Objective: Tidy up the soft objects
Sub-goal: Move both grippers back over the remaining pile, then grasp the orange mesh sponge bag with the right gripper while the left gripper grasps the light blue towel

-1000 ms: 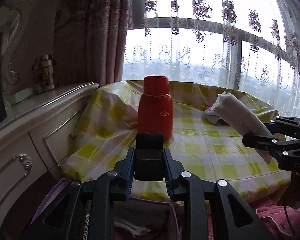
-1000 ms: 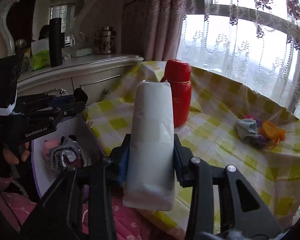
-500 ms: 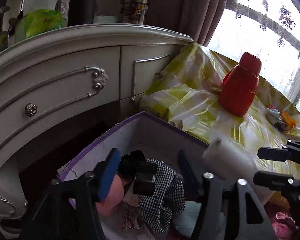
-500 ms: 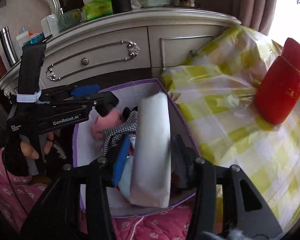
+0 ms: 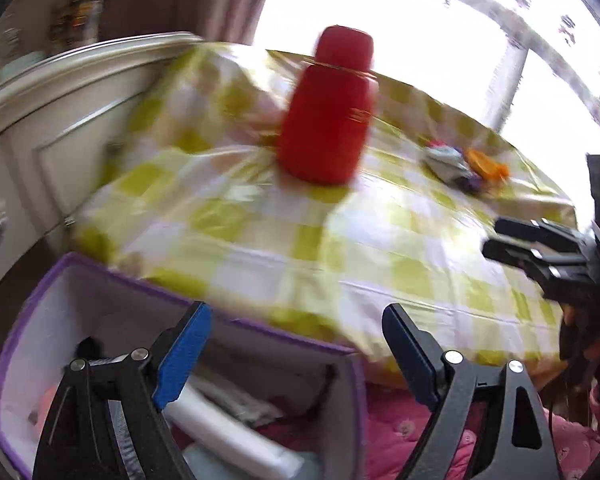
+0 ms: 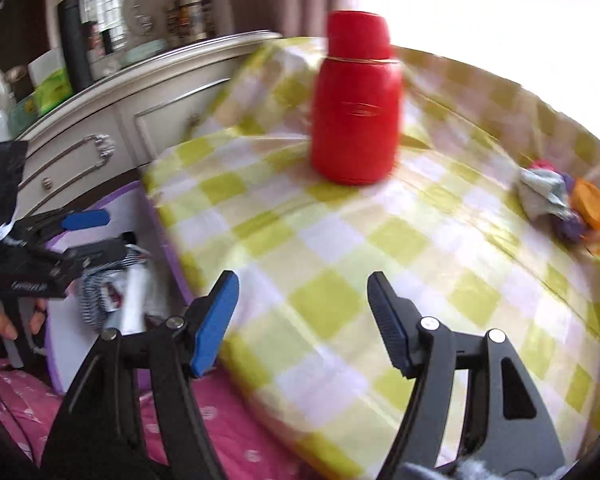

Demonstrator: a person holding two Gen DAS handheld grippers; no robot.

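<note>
With both jaws just spread wide and empty, left gripper (image 5: 296,344) and right gripper (image 6: 302,312) hover; flask (image 6: 356,104) at 12 o'clock on the counter (image 6: 340,248).

The left tongs (image 5: 296,344) have just been opened wide, nothing between them. A purple box (image 5: 260,326) is seen below them, a red flask (image 5: 328,108) beyond, a white roll (image 5: 228,436) inside the box.

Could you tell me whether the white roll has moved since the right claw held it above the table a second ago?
Yes. The white roll now lies in the purple-rimmed box below the table edge; the right claw, jaws just opened, is empty.
</note>
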